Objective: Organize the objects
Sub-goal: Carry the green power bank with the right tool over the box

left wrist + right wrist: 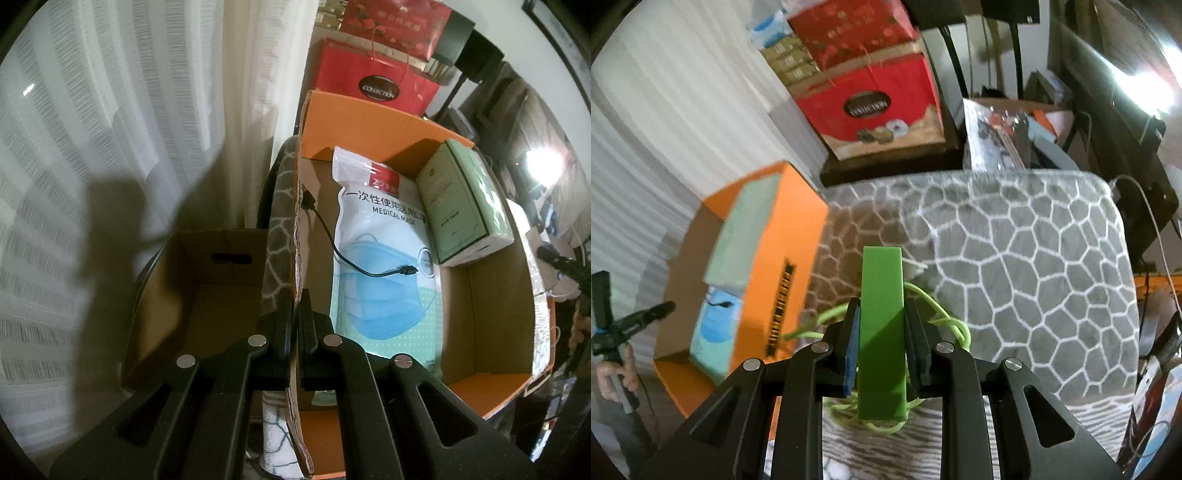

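Left gripper [295, 295]: jaws drawn together, pinching the cardboard side wall of the orange box [369, 118], which runs up between the two fingers toward twelve o'clock. Inside that box, from the gripper: a white medical mask pack [384, 258] lies flat at about one o'clock, with a black cable [332, 240] draped across it from the wall down to the pack's middle. A pale green carton [465, 206] leans against the far right wall at two o'clock, touching the mask pack's edge. A plain brown cardboard box [207, 288] sits just beside the orange box at ten o'clock. Red gift bags [373, 74] are stacked beyond at twelve o'clock; a white curtain [129, 129] fills the left.

Right gripper [881, 306]: jaws narrow, closed on a green rectangular block [882, 325] held upright between the pads, with a tangle of light green cord [945, 321] attached and trailing around it. A grey cushion with a white web pattern [1015, 266] lies beneath, from twelve to three o'clock. In this blurred view the orange box stands at nine to ten o'clock, touching the cushion's edge. A person's hand [613, 373] grips a handle at eight o'clock.
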Motion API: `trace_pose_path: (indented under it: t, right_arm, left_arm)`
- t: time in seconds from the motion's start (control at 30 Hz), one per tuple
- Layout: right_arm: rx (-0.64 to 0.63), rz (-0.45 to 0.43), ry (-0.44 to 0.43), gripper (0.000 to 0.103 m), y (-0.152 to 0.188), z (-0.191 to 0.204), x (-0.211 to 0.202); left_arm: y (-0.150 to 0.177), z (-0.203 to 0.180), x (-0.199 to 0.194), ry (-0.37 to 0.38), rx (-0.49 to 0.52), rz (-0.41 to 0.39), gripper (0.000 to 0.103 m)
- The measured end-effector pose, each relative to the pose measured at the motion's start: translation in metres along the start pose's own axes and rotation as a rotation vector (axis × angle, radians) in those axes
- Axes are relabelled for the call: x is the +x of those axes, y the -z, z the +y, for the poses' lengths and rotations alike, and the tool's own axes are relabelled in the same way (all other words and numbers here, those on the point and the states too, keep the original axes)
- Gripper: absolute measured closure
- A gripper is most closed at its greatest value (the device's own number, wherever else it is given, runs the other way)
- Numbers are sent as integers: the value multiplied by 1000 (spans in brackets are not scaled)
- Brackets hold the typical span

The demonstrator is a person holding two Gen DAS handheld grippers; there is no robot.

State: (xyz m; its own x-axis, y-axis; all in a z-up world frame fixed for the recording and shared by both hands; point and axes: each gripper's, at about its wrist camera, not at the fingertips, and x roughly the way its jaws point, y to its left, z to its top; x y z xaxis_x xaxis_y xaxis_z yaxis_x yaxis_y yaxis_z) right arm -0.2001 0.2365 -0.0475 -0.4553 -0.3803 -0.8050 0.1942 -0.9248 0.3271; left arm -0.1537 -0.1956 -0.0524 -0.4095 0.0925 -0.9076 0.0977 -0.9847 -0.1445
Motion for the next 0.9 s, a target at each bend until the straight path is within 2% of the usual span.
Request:
trace_pose_path:
  t: [0.23,0.5,0.9]
  right_arm:
    - [-82,-58,-54,82,-9,41,-33]
    - [-187,-98,-153,82,-19,107,-60]
    - [-345,-62,-238,82,-19,206,-41]
  left_arm:
    - [0,1,0,2,-4,-1,101]
    - [1,0,-1,2,-7,-4,101]
    - [2,-1,0,1,-12,-4,101]
